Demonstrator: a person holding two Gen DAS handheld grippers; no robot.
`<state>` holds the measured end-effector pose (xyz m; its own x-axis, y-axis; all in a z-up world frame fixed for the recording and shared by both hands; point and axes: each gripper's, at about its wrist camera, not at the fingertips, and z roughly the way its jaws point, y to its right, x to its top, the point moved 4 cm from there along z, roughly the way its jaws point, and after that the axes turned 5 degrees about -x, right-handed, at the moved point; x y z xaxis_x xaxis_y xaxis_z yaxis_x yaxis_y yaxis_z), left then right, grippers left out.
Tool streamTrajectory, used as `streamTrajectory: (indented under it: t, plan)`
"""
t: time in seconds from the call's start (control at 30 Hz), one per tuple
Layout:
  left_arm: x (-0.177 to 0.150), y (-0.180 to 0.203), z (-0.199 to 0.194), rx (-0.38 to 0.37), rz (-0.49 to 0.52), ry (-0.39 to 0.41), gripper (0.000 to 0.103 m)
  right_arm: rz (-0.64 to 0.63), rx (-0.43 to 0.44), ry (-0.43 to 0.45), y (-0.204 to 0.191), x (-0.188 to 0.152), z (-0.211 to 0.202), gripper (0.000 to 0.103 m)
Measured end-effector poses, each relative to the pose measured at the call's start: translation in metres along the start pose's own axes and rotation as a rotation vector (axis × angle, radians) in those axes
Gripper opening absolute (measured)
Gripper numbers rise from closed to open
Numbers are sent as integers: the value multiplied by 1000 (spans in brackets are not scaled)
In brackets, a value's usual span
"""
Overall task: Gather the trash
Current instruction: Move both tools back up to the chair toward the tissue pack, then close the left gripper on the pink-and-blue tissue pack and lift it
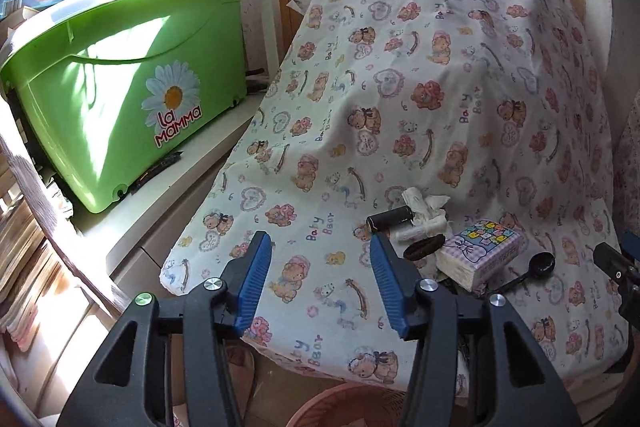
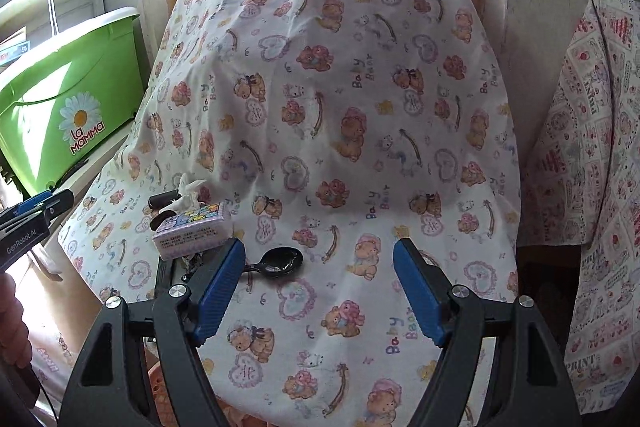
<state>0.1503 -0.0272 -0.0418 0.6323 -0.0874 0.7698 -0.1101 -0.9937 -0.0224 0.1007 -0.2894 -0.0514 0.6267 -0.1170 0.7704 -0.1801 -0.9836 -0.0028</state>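
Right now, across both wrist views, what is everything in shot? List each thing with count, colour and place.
sheet: one, white with bear print, draped over a chair-like shape
tissue pack: one, lilac and white, on the sheet
crumpled tissue: one wad, white, behind the pack
black cylinder: one, left of the tissue
dark ring: one, beside the pack
spoon: one, black, right of the pack
tub: one, green, daisy logo, on the white ledge at left
basket: one, pink, below the sheet
patterned cloth: one, red on white, far right
left gripper: blue jaws open
right gripper: blue jaws open
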Motion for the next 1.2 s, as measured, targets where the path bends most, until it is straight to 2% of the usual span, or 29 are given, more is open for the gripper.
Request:
streamTrajectory:
  t: [0.03, 0.1, 0.27, 0.37, 0.5, 0.7, 0.9, 0.97, 1.2]
  plan:
    - [-1, 1, 1, 6, 7, 0, 54, -2, -1, -3, 0, -1, 1, 78]
    - [-4, 5, 3, 5, 21, -1, 68, -9, -4, -10, -2, -2, 4, 78]
    - [-12, 13, 12, 5, 57, -19, 83, -16, 4, -22, -5, -5, 6, 78]
    - [-18, 17, 22, -16, 65, -54, 84, -16, 8, -24, -7, -4, 7, 78]
    - [-24, 27, 32, -79, 64, -104, 84, -12, 10, -34, -8, -4, 10, 78]
    - [-19, 54, 27, -141, 83, -82, 85, -1, -8, -32, -3, 0, 12, 79]
    - [-3, 87, 29, -199, 45, -70, 97, 19, -23, -84, 11, 0, 23, 79]
    - [3, 100, 33, -198, 50, -68, 102, 43, -24, -95, 18, -2, 25, 79]
    - [3, 130, 60, -148, 76, -75, 101, 125, -43, -80, 45, 2, 18, 79]
